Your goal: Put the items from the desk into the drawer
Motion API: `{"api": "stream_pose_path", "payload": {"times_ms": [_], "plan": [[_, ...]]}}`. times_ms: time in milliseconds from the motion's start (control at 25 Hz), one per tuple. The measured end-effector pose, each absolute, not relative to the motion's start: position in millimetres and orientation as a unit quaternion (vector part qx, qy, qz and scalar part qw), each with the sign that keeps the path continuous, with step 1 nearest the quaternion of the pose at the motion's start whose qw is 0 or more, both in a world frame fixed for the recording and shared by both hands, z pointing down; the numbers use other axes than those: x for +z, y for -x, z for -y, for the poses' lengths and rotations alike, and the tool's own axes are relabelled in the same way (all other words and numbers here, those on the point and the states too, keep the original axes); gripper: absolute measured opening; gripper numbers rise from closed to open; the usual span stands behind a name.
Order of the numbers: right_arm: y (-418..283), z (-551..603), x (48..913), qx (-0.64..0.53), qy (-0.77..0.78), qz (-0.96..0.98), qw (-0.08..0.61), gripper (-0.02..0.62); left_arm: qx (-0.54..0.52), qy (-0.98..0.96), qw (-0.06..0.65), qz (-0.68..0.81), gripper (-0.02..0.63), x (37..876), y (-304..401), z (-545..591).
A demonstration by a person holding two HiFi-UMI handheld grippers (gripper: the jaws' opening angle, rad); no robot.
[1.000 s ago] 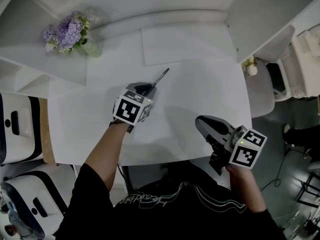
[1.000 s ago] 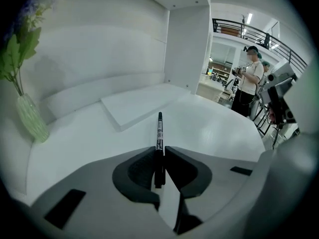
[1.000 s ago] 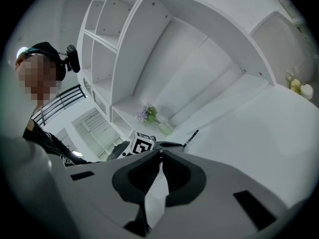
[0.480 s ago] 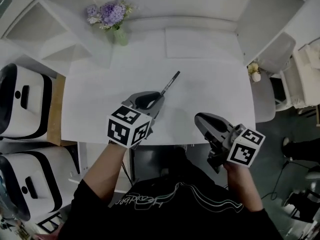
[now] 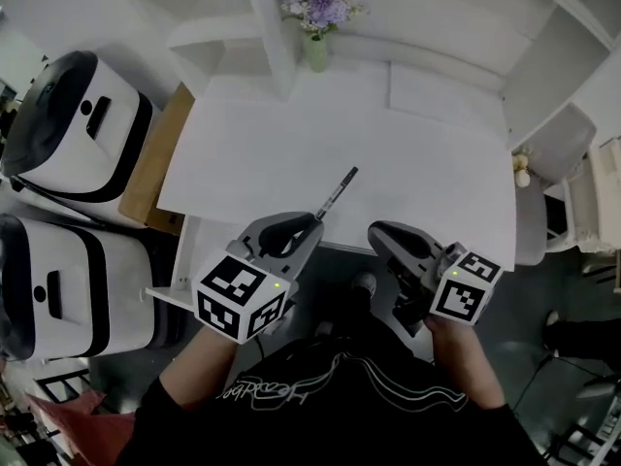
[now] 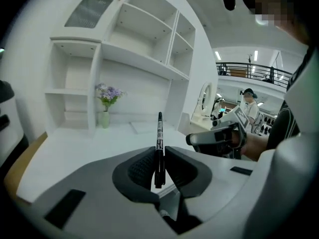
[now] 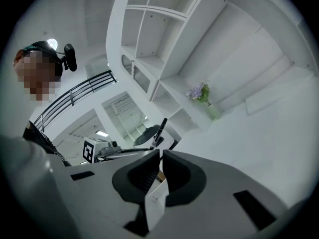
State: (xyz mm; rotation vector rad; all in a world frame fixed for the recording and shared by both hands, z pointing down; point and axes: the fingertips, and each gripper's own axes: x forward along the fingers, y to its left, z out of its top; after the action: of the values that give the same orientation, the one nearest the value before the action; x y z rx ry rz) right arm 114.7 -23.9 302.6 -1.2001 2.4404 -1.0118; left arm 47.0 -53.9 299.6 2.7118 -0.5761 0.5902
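A black pen sticks out forward from my left gripper, which is shut on its lower end. In the left gripper view the pen stands upright between the jaws of that gripper. The gripper hangs at the front edge of the white desk, the pen's tip over the desktop. My right gripper is beside it on the right, just off the desk's front edge. Its jaws are pressed together and nothing shows between them. I see no drawer.
A vase of purple flowers stands at the desk's back by white shelves. A sheet of paper lies at the back right. Two white-and-black machines stand to the left beside a wooden board. A white chair is on the right.
The left gripper lifted the pen off the desktop and drew it back to the front edge. The head view pulled back, so the desk looks farther. The right gripper stayed near the front edge.
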Motion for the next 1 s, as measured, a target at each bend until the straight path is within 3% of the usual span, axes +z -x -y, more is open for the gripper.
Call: {"api": "stream_pose_path", "payload": {"times_ms": [480,1000], "plan": [[11,19,314,-0.364,0.304,-0.877,0.072,0.051,0.17,-0.9,0.207,0.343,0.072,312,97,22],[48,63,343,-0.402,0.243,-0.882,0.032,0.051,0.193,-0.836,0.248,0.449,0.072,360,173,42]]}}
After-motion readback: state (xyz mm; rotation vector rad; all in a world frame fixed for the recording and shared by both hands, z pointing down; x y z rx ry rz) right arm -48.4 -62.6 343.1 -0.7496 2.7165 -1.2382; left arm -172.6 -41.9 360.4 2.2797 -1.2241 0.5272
